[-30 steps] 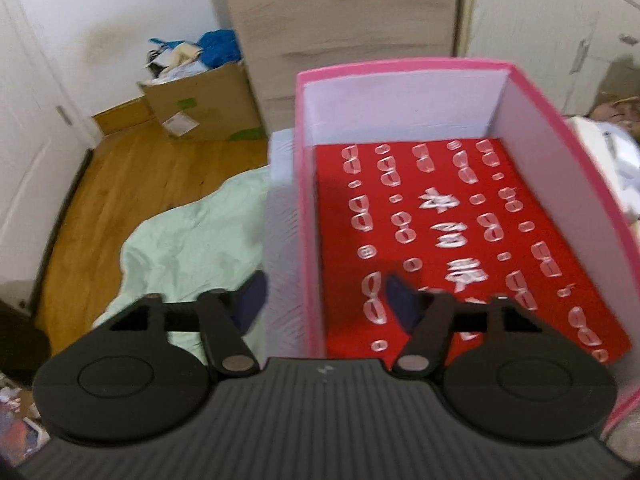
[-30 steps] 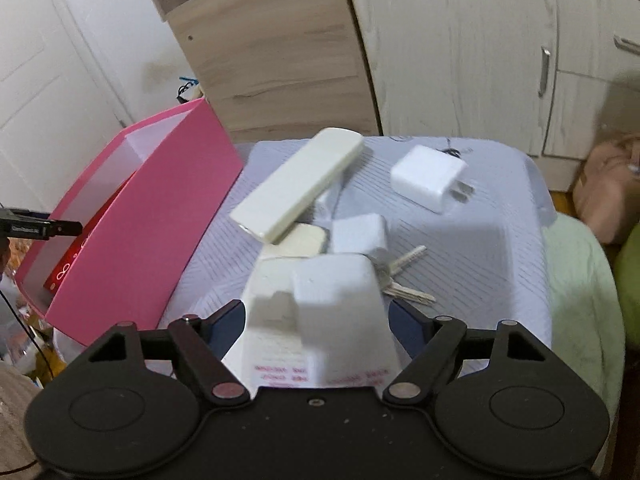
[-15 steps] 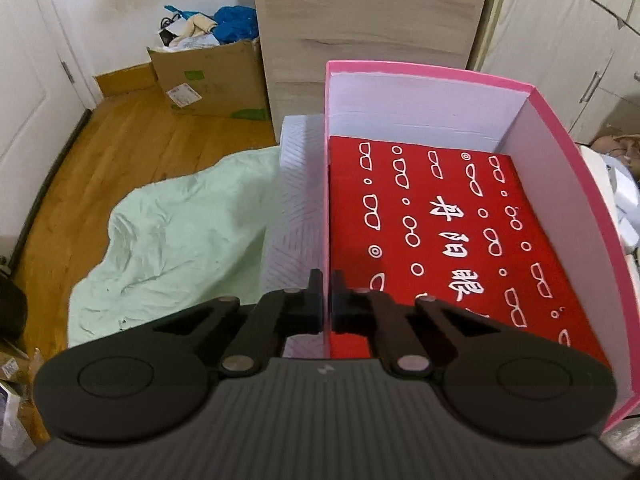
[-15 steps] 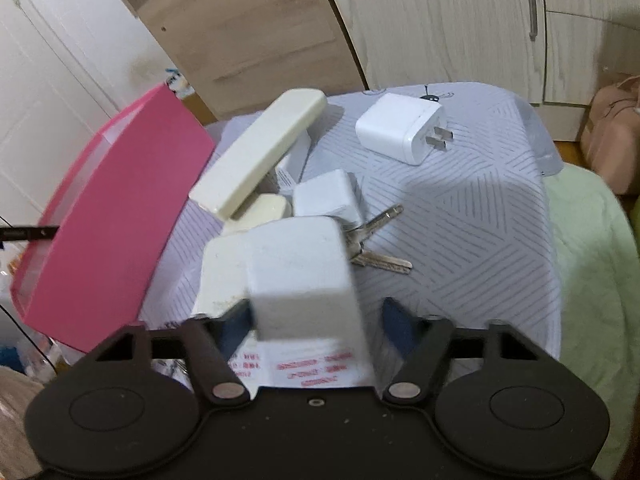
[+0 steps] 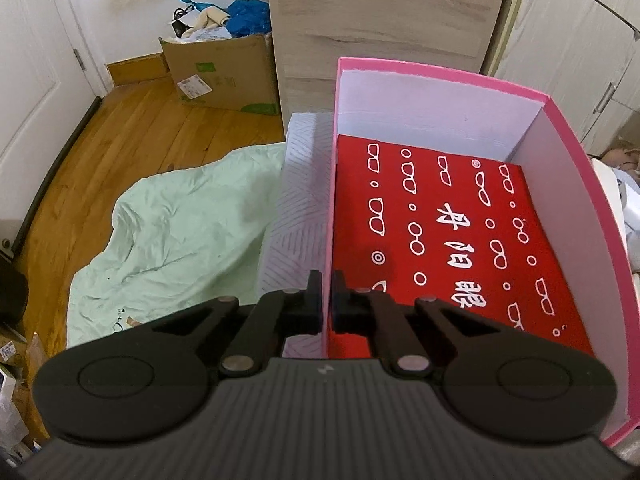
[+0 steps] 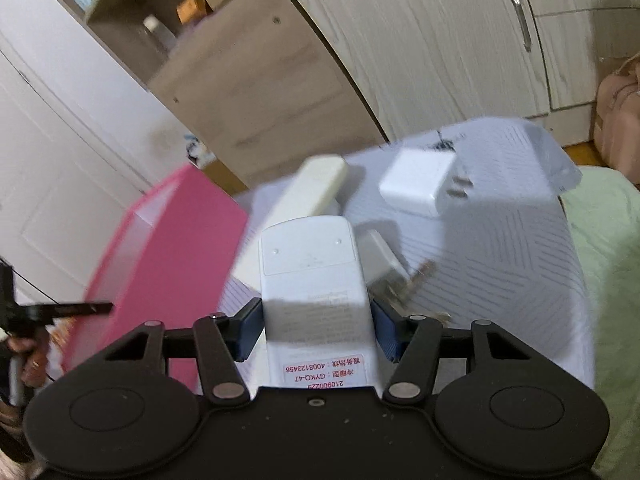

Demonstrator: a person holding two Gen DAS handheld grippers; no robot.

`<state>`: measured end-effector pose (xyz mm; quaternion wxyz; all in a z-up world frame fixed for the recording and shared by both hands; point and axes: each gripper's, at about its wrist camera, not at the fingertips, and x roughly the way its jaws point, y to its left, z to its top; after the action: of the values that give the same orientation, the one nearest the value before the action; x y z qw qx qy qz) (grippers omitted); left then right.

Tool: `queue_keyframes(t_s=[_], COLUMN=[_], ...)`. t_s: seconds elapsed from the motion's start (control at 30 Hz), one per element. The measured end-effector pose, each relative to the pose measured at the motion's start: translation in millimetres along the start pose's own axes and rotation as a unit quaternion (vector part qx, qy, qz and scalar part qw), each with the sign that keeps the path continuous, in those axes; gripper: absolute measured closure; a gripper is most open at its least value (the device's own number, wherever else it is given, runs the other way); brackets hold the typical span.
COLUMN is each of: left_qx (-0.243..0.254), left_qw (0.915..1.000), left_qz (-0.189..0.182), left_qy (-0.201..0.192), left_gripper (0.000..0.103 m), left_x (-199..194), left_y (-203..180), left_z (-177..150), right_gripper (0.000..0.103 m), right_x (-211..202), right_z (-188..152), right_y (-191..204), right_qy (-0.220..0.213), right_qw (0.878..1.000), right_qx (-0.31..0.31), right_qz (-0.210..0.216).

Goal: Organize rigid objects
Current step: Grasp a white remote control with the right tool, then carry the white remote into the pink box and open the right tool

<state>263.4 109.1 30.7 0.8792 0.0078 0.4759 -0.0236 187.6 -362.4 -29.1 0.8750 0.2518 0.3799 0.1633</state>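
Note:
My left gripper [image 5: 327,304] is shut on the near left wall of the pink box [image 5: 608,216], one finger on each side. A red printed box [image 5: 448,240] lies flat inside it. My right gripper [image 6: 318,330] is shut on a white remote control [image 6: 312,276], back side up, and holds it lifted above the table. The pink box [image 6: 168,264] shows to its left. On the patterned cloth [image 6: 500,252] lie a cream remote [image 6: 304,196], a white charger plug [image 6: 424,182], a small white adapter [image 6: 380,264] and keys [image 6: 416,280].
A green sheet [image 5: 172,236] lies on the wooden floor left of the table. A cardboard box [image 5: 224,72] stands by a wooden cabinet [image 5: 380,24]. Cupboard doors [image 6: 460,40] stand behind the table. A pink bag [image 6: 618,120] sits at the right.
My left gripper closed on the pink box wall and stays shut. My right gripper closed on the white remote and lifted it, tilting the view up.

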Motion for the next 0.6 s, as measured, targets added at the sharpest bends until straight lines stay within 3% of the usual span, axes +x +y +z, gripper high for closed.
queue_keyframes(t_s=[0.17, 0.3, 0.47, 0.6], left_qx=[-0.002, 0.002, -0.002, -0.021], left_qw=[1.0000, 1.0000, 1.0000, 0.9996], left_qz=[-0.003, -0.004, -0.008, -0.021], left_qy=[-0.002, -0.002, 0.000, 0.003], left_gripper=[0.100, 0.100, 0.100, 0.099], left_x=[-1, -1, 0, -2], left_y=[-2, -4, -1, 5], left_z=[0, 1, -1, 0], right_gripper=[0.040, 0.040, 0.040, 0.040], right_x=[1, 13, 58, 113], right_z=[12, 30, 38, 25], right_y=[31, 91, 168, 211], right_qy=[0.001, 0.032, 0.138, 0.217], right_qw=[0.998, 0.991, 0.971, 0.961], right_qx=[0.003, -0.021, -0.004, -0.004], right_qz=[0.060, 0.129, 0.194, 0.169])
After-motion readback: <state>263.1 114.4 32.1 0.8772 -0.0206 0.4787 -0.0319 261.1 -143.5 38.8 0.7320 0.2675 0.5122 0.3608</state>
